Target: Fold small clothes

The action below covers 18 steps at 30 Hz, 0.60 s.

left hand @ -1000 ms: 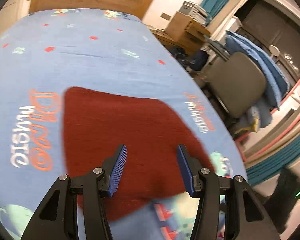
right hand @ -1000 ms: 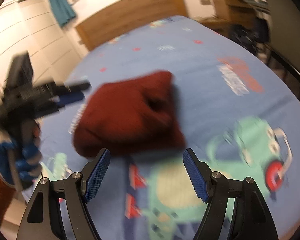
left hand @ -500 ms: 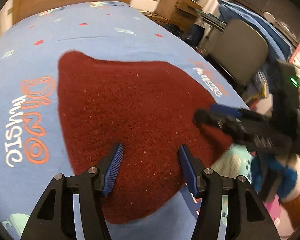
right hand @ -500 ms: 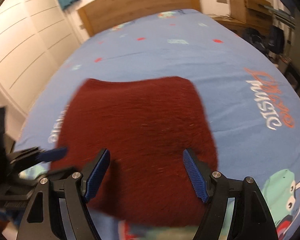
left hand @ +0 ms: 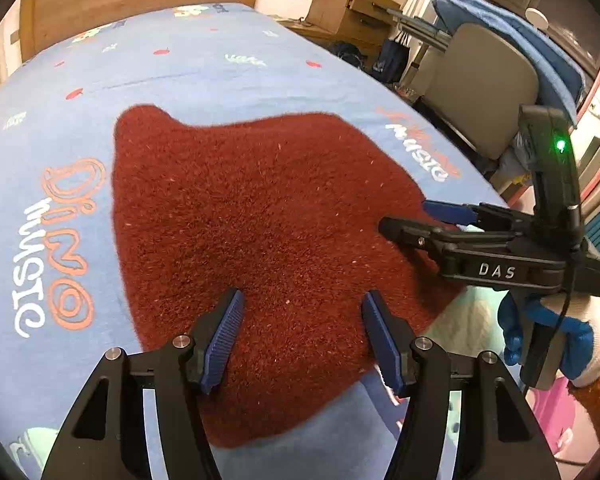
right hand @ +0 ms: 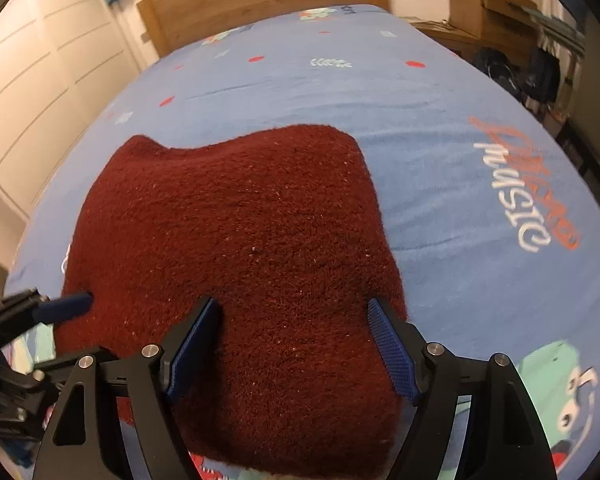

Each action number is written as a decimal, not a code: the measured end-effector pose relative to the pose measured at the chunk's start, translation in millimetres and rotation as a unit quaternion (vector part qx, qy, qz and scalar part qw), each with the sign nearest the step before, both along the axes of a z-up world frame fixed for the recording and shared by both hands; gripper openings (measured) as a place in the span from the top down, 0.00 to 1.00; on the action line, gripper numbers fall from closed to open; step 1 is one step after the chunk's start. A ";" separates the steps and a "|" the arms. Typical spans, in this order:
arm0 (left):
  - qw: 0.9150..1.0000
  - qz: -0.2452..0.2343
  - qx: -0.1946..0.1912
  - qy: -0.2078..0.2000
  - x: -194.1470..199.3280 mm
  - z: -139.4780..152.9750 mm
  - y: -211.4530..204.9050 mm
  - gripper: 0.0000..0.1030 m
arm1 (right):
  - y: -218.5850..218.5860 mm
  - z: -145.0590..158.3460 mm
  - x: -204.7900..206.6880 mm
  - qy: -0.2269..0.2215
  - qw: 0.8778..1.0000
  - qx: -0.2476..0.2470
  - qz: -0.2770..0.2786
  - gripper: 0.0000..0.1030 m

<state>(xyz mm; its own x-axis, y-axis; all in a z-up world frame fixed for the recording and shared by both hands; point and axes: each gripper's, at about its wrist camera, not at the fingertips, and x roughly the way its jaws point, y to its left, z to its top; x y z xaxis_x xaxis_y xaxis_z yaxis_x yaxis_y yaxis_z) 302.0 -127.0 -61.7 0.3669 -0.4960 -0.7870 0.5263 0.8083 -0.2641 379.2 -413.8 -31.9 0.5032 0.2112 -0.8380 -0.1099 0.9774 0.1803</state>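
**Hovering over the red cloth**

Lying spread on the bed (left hand: 228,68), the dark red garment (left hand: 260,208) sits under both grippers. The left gripper (left hand: 300,332), jaws just widening, and the right gripper (right hand: 296,344), jaws wide, hold nothing. Pinching mid-cloth could bunch it.

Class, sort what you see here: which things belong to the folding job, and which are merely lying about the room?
Job:
- dark red fleecy garment
- left gripper, jaws just opening, over the cloth
- right gripper, open
- blue printed bedsheet

Lying about:
- grey chair
- brown cardboard boxes
- wooden headboard
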 end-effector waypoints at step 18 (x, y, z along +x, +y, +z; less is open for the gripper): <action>0.987 0.112 -0.085 0.077 70.1 -17.0 62.6 0.29 | -28.5 -10.8 26.7 0.067 0.992 0.102 -0.025 0.20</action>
<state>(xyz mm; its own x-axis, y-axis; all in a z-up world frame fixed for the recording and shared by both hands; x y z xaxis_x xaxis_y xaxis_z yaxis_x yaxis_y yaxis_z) 372.2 -64.4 -78.8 0.3648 -0.5451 -0.7548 0.2823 0.8373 -0.4682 405.9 -442.3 -42.6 0.4045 0.3599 -0.8407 -0.0237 0.9231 0.3838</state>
